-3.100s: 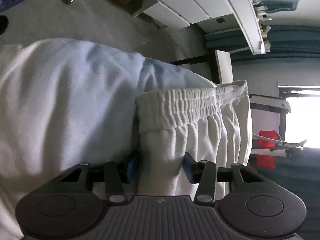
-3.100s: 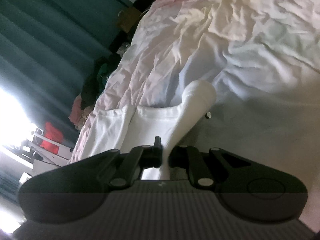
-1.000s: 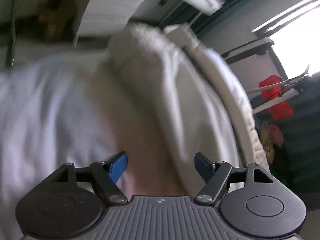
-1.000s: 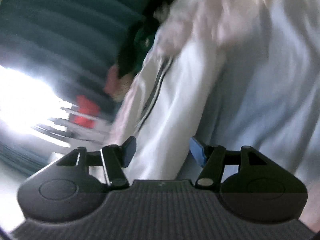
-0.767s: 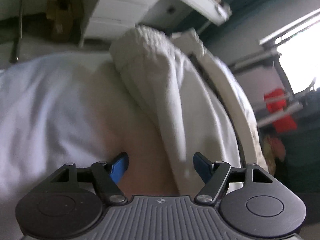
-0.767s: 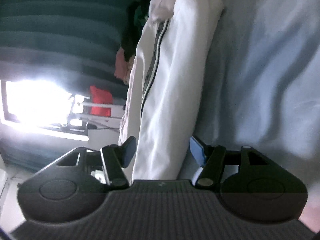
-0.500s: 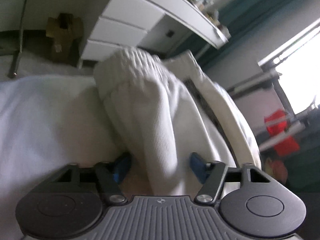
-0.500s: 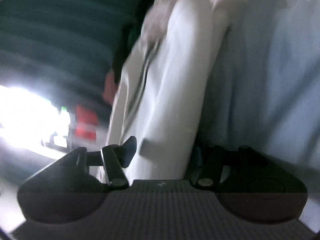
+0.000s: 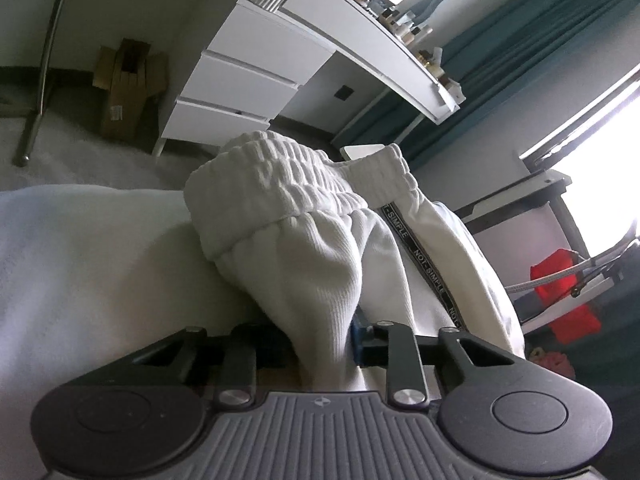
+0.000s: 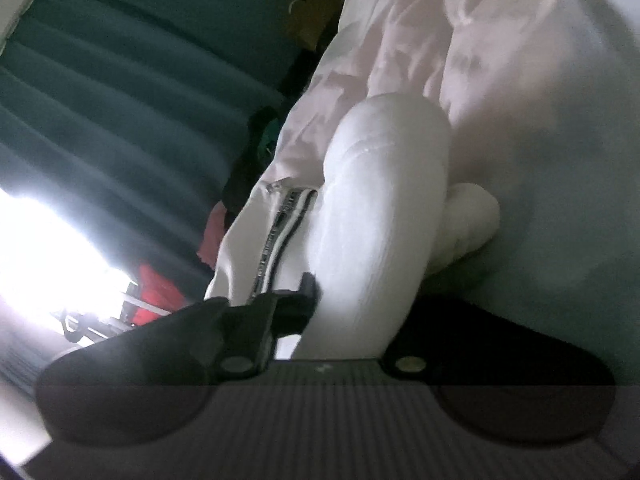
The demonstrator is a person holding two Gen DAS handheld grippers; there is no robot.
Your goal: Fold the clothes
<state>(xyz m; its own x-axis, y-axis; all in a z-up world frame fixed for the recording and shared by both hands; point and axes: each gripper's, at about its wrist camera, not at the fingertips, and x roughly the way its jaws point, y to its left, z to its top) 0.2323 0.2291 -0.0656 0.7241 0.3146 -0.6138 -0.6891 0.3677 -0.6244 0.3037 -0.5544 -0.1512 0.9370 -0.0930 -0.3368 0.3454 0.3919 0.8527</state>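
White sweatpants with a ribbed elastic waistband and a black lettered side stripe lie on a pale bed sheet. In the left wrist view my left gripper is shut on a bunched fold just below the waistband. In the right wrist view the same white pants rise as a thick fold, and my right gripper is shut on it; the right finger is hidden behind the cloth. A small rolled end of cloth sticks out to the right.
A white desk with drawers and a cardboard box stand past the bed edge. Teal curtains, a bright window and a red object lie to the side. Rumpled pinkish bedding spreads beyond the pants.
Both grippers were open around the pants a second ago; both have now closed on folds of the cloth. The waistband end has lifted and bunched toward the left gripper.
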